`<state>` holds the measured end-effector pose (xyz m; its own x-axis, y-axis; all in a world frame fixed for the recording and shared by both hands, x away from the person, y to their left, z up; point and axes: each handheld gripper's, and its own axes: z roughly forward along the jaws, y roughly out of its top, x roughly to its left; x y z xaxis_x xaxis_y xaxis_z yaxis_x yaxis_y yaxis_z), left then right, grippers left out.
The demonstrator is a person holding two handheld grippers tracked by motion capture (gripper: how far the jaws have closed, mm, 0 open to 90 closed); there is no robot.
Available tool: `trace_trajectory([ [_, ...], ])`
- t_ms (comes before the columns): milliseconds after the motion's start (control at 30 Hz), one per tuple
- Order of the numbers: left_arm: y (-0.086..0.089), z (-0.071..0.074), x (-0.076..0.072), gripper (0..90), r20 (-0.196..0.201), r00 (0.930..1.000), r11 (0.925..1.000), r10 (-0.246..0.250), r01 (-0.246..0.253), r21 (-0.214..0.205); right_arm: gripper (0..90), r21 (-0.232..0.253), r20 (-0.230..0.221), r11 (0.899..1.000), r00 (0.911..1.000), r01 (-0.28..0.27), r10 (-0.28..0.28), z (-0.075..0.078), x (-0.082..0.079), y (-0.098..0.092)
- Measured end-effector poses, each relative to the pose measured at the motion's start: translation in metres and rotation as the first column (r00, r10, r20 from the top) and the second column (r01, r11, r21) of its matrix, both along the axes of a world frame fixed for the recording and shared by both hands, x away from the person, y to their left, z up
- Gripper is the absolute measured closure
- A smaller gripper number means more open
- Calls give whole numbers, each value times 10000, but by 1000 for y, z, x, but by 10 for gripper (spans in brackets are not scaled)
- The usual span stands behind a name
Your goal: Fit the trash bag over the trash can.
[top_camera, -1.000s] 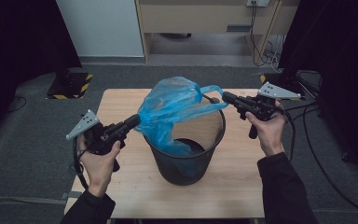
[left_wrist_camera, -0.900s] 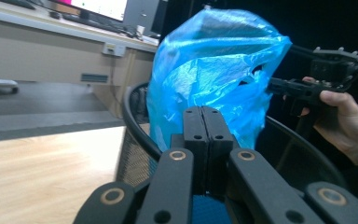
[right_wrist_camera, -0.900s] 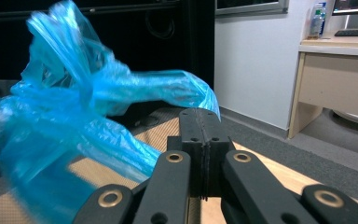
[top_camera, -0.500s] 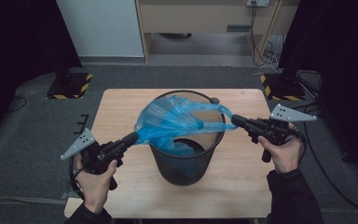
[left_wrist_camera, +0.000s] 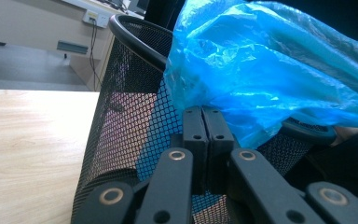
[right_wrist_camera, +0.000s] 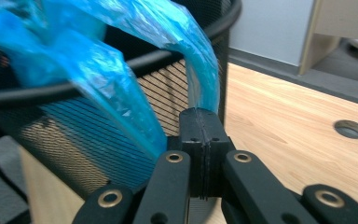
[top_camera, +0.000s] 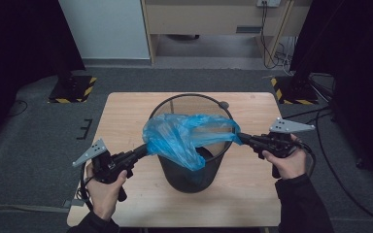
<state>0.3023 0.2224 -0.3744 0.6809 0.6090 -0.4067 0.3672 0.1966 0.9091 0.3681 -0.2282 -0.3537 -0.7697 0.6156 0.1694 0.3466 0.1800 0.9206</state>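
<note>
left hand-held gripper [top_camera: 143,149]: jaws clamping the blue bag [top_camera: 187,136] edge, outside the bin's left rim
right hand-held gripper [top_camera: 241,138]: pinching the opposite edge, right of rim
bag axis: stretching left-right across the mesh bin [top_camera: 190,167] mouth on the surface [top_camera: 126,111]
next: both edges needing to go down over the rim

Bin at mid-desk with a bag stretched over its mouth, a tool at each side.

The bin [top_camera: 190,145] stands on the desk [top_camera: 126,116], about midway between the left and right edges and a little toward the near side. The bag [top_camera: 184,136] lies across the bin's near rim, part of it hanging down the near outside wall. The left tool [top_camera: 143,149] is just left of the bin, clamped on the bag's left end; the right tool [top_camera: 240,138] is just right of it, clamped on the right end. Far right on the desk is a hole [top_camera: 224,104], just behind the bin's rim.
</note>
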Motion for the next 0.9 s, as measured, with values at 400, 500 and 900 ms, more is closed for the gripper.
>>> trace_trajectory([
  [400,-1,-3,2,700,624,9970,9987,462,-476,206,893,-572,157,9961,9977,670,-662,-6,5,-2],
  [500,3,-1,-1,594,1192,9887,9947,907,-958,377,846,-436,450,9966,9966,706,-686,-3,4,-3],
  [900,4,24,-14,438,2275,9676,9924,1094,-1193,302,606,1194,1799,9902,9793,720,-929,20,-5,-11],
])
